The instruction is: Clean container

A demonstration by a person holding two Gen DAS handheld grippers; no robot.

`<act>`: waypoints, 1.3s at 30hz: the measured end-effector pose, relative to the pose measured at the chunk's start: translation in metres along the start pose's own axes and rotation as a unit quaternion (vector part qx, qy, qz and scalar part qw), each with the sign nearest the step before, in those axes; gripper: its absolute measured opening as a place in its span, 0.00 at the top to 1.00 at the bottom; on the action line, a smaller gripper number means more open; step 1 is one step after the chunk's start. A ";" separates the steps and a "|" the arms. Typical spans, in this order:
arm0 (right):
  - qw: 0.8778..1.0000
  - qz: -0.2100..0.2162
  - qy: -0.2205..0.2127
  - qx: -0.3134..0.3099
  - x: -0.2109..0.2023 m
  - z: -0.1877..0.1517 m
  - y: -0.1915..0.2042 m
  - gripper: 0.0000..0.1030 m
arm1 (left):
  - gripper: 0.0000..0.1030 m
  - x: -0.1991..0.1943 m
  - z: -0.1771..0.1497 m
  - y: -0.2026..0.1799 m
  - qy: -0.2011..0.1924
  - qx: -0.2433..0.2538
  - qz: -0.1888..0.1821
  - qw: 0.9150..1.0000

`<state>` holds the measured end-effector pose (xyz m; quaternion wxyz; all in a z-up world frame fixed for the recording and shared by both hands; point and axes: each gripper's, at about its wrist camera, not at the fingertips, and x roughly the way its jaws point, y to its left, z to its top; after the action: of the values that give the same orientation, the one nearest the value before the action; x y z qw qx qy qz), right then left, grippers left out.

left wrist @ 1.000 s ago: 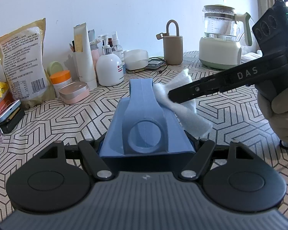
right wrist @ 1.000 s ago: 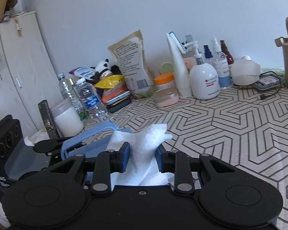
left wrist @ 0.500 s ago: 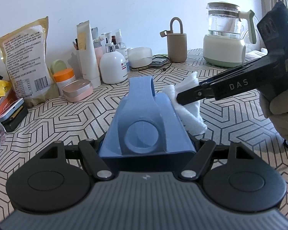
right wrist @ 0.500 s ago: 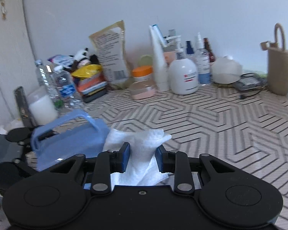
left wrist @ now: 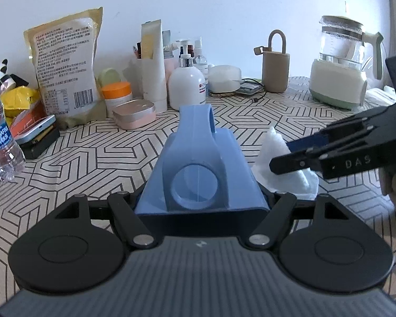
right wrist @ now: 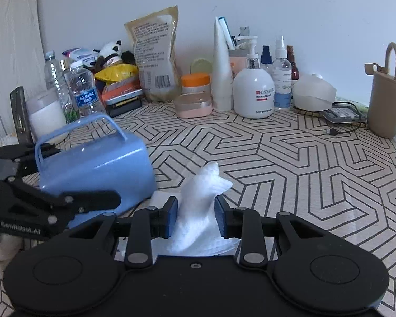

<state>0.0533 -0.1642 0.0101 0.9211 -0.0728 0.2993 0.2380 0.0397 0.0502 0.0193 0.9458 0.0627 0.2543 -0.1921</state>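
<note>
Above the geometric-patterned tablecloth [right wrist: 290,158], the left gripper [left wrist: 200,198] is spread wide and clamped on the blue plastic container [left wrist: 200,169] — a handled tub lying on its side, its loop handle pointing toward 12 o'clock in the left wrist view. At 3 o'clock of it, close beside its wall, the right gripper [right wrist: 195,218] is nearly closed, pinching a wad of white tissue [right wrist: 200,203] whose crumpled tip sticks out past the pads. Whether tissue touches container — unclear.
</note>
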 end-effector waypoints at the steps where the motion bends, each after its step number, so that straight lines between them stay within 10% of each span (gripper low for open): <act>1: 1.000 -0.001 -0.003 0.004 -0.001 0.000 -0.001 0.55 | 0.28 0.000 0.000 0.000 -0.002 0.002 0.000 1.000; 7: 0.999 -0.001 -0.032 0.027 -0.010 0.004 -0.007 0.29 | 0.11 -0.009 0.000 -0.001 -0.027 0.002 0.000 1.000; 17: 0.990 0.007 -0.093 0.108 -0.070 -0.013 0.005 0.17 | 0.04 -0.062 -0.021 -0.007 -0.046 -0.093 -0.029 0.994; 39: 0.995 -0.072 -0.015 0.066 -0.061 -0.041 0.040 0.13 | 0.01 -0.049 -0.033 -0.011 0.060 -0.098 -0.031 0.993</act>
<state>-0.0301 -0.1647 0.0132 0.9432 -0.0294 0.2941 0.1517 -0.0189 0.0638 0.0151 0.9241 -0.0266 0.3295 -0.1920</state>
